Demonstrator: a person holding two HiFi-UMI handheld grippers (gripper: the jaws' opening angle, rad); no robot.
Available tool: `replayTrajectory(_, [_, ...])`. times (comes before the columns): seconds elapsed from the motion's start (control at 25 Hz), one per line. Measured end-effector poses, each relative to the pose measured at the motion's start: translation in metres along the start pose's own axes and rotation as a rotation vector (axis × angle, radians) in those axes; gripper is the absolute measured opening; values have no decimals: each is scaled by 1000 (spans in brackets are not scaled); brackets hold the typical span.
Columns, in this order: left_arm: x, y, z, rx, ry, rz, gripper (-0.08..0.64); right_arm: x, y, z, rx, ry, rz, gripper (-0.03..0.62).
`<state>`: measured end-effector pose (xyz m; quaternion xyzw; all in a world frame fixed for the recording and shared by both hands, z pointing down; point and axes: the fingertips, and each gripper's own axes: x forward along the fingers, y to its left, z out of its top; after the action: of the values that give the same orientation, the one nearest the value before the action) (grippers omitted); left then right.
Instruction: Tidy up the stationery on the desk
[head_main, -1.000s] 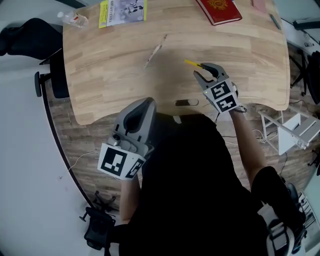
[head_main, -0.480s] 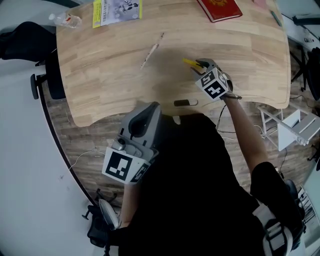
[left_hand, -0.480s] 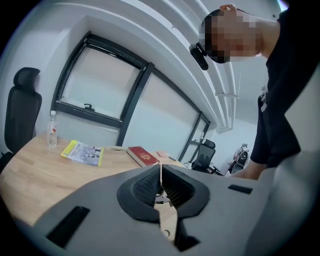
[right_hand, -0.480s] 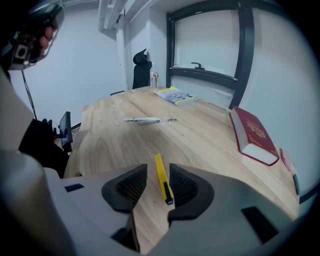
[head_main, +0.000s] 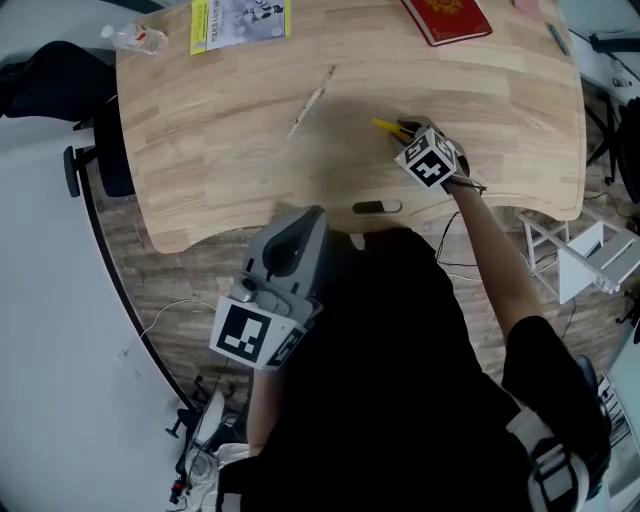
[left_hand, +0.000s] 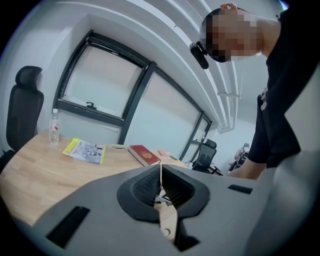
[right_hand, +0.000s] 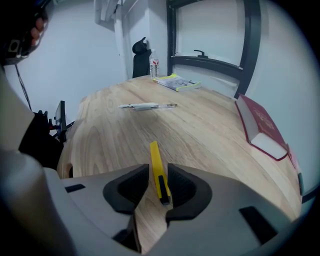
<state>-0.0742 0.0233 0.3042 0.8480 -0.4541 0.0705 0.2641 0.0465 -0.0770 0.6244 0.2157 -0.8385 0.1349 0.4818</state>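
Note:
A yellow utility knife (head_main: 385, 126) lies on the wooden desk (head_main: 230, 160) near its front edge. My right gripper (head_main: 408, 130) points steeply down over it. In the right gripper view the knife (right_hand: 157, 170) lies between the jaws, close to the right pad with a gap on the left. The jaws have just been closing and do not press on it. A white pen (head_main: 308, 103) lies further back to the left. My left gripper (head_main: 298, 228) hangs shut and empty in front of the desk; its pads (left_hand: 160, 182) meet.
At the back of the desk are a red book (head_main: 447, 18), a yellow-edged booklet (head_main: 238, 20) and a water bottle (head_main: 135, 38). A black office chair (head_main: 50, 75) stands at the left. A slot (head_main: 375, 207) is cut near the front edge.
My right gripper has come down over the yellow knife, and its jaws have narrowed around it. The left gripper has barely shifted.

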Motion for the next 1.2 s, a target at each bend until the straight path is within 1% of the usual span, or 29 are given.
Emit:
replayTrajectory(0.16, [-1,2,1,0,1,0,37,6,1,-3,-25,12,-19,77])
replayTrajectory(0.28, [-2,4,3,1,-3,6,37,6,0,-3,-16,14,-24,75])
replayTrajectory(0.52, [-2,4,2,2,-2,8,37,6,-1,-3,37,10,-37,75])
replayTrajectory(0.8, [-2,-1,1,11,-3,-5,37,7,0,4,161,-13,-51,75])
replayTrajectory(0.96, [-3,-3,4,-11,-17,-18,37,1,-4,19,231,-72,-114,74])
replayTrajectory(1.08, [-7,-1,4,-10,-23,-12,37,0,-8,25,326,-98,-158,74])
replayTrajectory(1.2, [-11,0,2,-5,-16,-4,37,-1,-13,23,417,-100,-210,74])
